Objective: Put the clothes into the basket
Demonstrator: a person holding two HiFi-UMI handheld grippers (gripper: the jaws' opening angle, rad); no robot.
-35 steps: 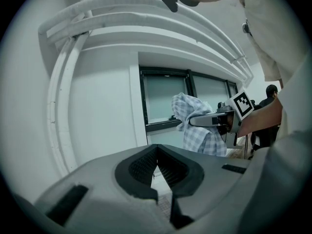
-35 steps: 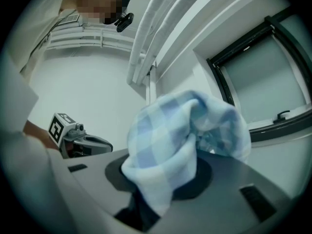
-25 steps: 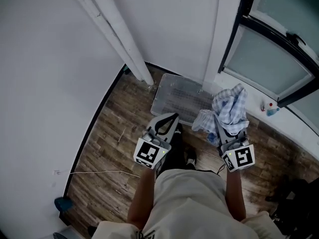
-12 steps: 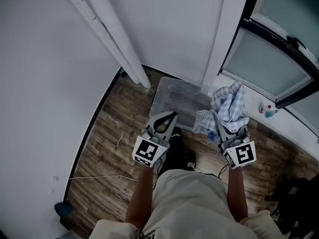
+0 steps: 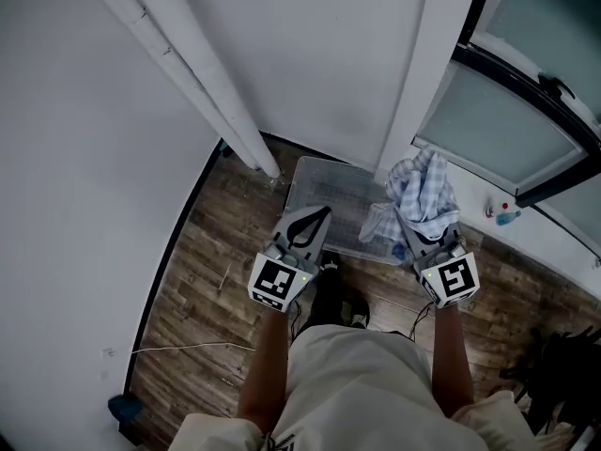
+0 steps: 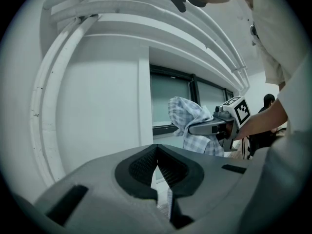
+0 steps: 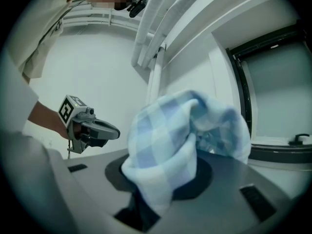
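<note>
A blue-and-white checked cloth is bunched up in my right gripper, which is shut on it; in the right gripper view the cloth covers the jaws. The cloth hangs over the right edge of a clear plastic basket standing on the wood floor by the wall. My left gripper is shut with nothing in it, over the basket's near edge. In the left gripper view its tips meet, and the cloth shows beyond them.
A white wall corner post and a slanted white pipe stand behind the basket. A dark-framed glass door is to the right. A thin white cable lies on the floor at left. My own legs fill the bottom.
Both grippers have shifted slightly up and toward the basket; the cloth now hangs closer over its right edge. The jaws have not changed.
</note>
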